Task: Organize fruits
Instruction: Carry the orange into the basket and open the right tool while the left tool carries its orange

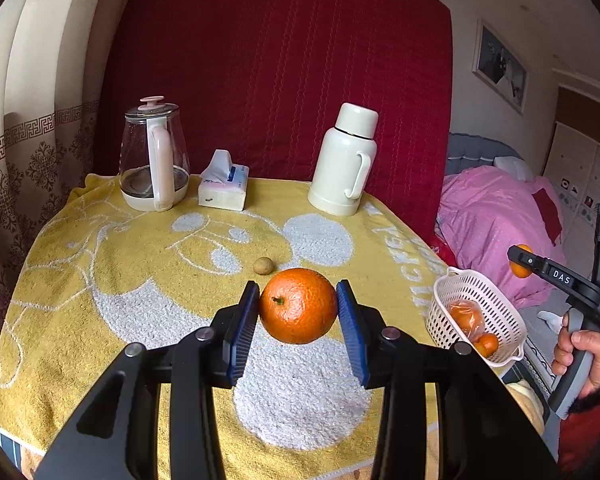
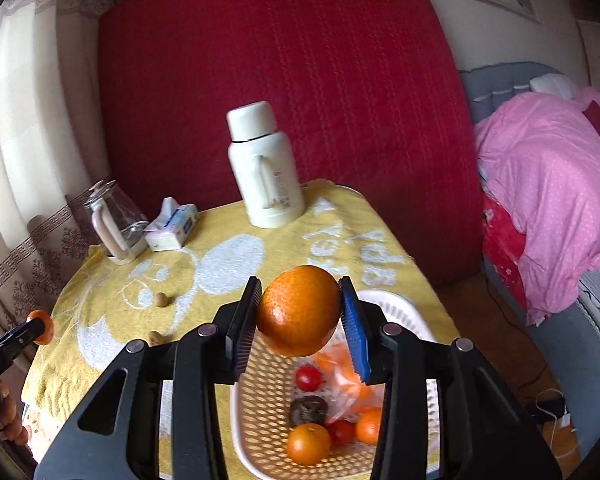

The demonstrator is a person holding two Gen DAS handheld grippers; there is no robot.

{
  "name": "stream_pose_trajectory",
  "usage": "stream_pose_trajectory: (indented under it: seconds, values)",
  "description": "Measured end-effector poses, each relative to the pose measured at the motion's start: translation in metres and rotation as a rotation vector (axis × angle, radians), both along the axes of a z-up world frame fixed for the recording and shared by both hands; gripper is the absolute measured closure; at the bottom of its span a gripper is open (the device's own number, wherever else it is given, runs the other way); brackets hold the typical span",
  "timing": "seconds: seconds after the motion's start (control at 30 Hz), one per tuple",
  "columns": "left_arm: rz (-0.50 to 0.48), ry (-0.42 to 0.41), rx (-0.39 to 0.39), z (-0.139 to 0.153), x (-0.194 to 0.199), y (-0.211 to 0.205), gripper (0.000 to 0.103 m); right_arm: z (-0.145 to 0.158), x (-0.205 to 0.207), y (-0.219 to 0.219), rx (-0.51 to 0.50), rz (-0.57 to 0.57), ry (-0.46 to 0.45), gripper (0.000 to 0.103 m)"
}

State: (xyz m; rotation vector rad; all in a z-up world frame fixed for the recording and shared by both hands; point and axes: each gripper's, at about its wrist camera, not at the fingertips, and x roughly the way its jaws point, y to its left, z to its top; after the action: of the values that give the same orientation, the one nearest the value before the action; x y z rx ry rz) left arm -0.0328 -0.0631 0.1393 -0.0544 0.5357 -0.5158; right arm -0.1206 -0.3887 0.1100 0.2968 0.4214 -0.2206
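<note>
a: left gripper (image 1: 298, 312) – blue pads pinch an orange (image 1: 298, 306) at both sides, stem end facing the camera. fruit held clear above the yellow towel (image 1: 112, 264) that covers the table, over its middle.

b: right gripper (image 2: 300, 316) – pads clamped on a second orange (image 2: 299, 311), held above the white basket (image 2: 396, 312). a hand (image 1: 580, 354) grips that tool's handle, seen from the left wrist.

a: basket position?

b: at the right edge of the table, towards the near corner. inside: small oranges (image 2: 309, 444), two red round fruits (image 2: 309, 378), one dark wrinkled item (image 2: 308, 410), clear bag of orange fruit (image 2: 346, 376).

a: loose on the towel: small brownish fruit (image 1: 264, 266) near the middle, just beyond the left-held orange. right wrist view shows two such pieces; cannot identify them.

b: far edge, left to right: glass kettle (image 1: 154, 160) at the far left corner, tissue pack (image 1: 224, 186) just beside it, cream flask (image 1: 346, 160) upright towards the far right corner.

a: behind the table: red quilted panel (image 1: 280, 60).
</note>
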Motion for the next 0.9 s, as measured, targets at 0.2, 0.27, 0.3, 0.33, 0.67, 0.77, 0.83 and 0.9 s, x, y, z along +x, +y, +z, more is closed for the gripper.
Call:
stream_pose_trajectory:
  seconds: [0.2,0.27,0.3,0.33,0.67,0.77,0.83,0.9]
  values:
    - [-0.035,-0.005,0.013,0.003,-0.002,-0.017,0.063,-0.017,-0.012,-0.023,0.032,-0.051,0.03,0.063]
    - [-0.044,-0.006,0.015,0.003,-0.002,-0.022,0.063,-0.023,-0.014,-0.028,0.038,-0.06,0.043,0.063]
    - [-0.048,-0.006,0.018,0.004,-0.002,-0.025,0.063,-0.025,-0.015,-0.03,0.041,-0.063,0.047,0.063]
    - [-0.052,-0.007,0.02,0.004,-0.003,-0.027,0.063,-0.027,-0.015,-0.031,0.044,-0.065,0.05,0.063]
    - [-0.078,-0.004,0.038,0.004,-0.004,-0.044,0.063,-0.047,-0.015,-0.046,0.093,-0.08,0.085,0.059]
    - [-0.088,-0.004,0.043,0.004,-0.004,-0.049,0.063,-0.046,-0.018,-0.05,0.103,-0.085,0.071,0.054]
    - [-0.096,-0.005,0.045,0.004,-0.004,-0.053,0.063,-0.045,-0.019,-0.051,0.1,-0.087,0.065,0.054]
    - [-0.105,-0.005,0.048,0.004,-0.003,-0.058,0.063,-0.045,-0.021,-0.052,0.103,-0.087,0.062,0.054]
